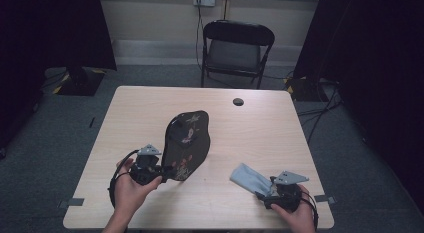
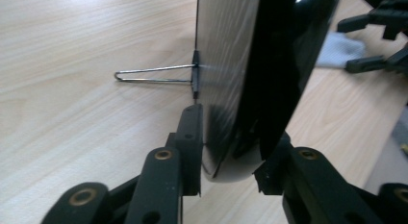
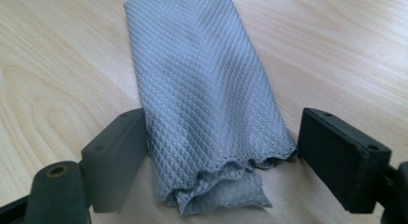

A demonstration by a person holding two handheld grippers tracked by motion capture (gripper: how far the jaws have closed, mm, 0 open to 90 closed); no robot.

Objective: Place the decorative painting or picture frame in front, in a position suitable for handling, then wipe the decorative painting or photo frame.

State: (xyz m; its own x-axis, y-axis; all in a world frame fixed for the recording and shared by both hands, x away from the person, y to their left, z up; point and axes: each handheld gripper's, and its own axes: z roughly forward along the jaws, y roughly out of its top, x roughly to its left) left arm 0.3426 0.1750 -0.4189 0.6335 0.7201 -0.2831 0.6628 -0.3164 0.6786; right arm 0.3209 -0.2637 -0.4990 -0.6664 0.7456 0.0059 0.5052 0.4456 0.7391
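No readable text. Your left gripper [image 2: 226, 152] clamps the black mirror's [image 1: 187, 143] edge; right gripper [image 3: 221, 152], beside the mirror, straddles the grey cloth [image 3: 207, 89], jaws apart.

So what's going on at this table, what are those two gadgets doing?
A person holds a gripper in each hand. The left gripper has its jaws shut on the lower edge of a black oval mirror, which has a wire stand behind it. The right gripper sits open around the near end of a folded grey cloth lying on the table.
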